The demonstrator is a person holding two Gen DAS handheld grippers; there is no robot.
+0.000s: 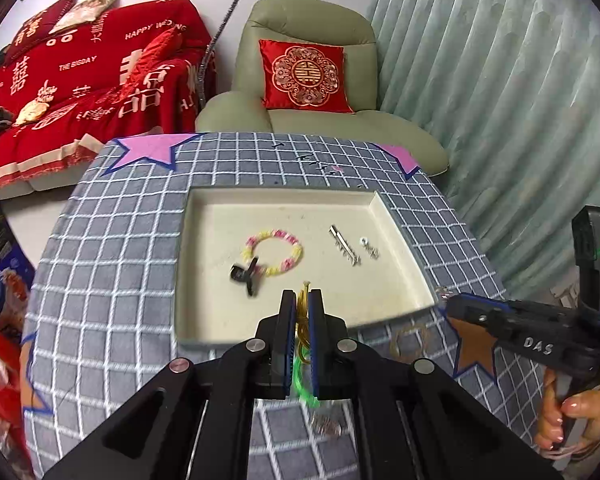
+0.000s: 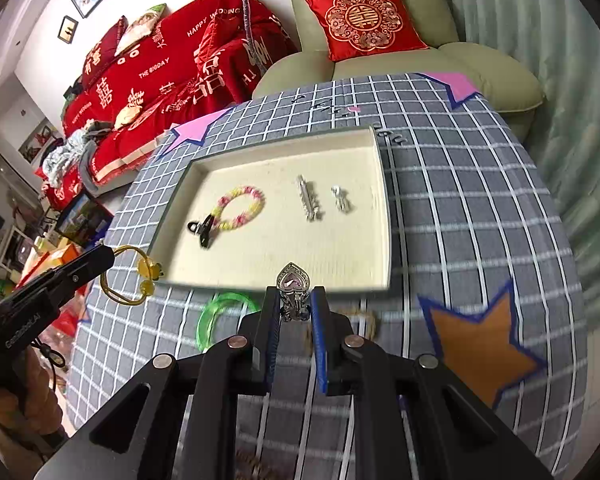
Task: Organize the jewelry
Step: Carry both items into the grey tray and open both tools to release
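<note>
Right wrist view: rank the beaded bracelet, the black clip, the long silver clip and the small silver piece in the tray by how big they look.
1. Beaded bracelet
2. Long silver clip
3. Black clip, close to the silver clip, so that order is unsure
4. Small silver piece
All lie in the tray at similar distance.

Right claw (image 2: 296,300) grips heart brooch (image 2: 293,282) near tray (image 2: 384,216).

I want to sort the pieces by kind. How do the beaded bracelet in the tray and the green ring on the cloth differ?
The beaded bracelet lies inside the cream tray; the green ring lies outside it on the checked tablecloth. The bracelet is made of pink and yellow beads; the ring is one smooth, translucent green band. A black clip overlaps the bracelet; nothing rests on the ring. Both are round loops lying flat.
</note>
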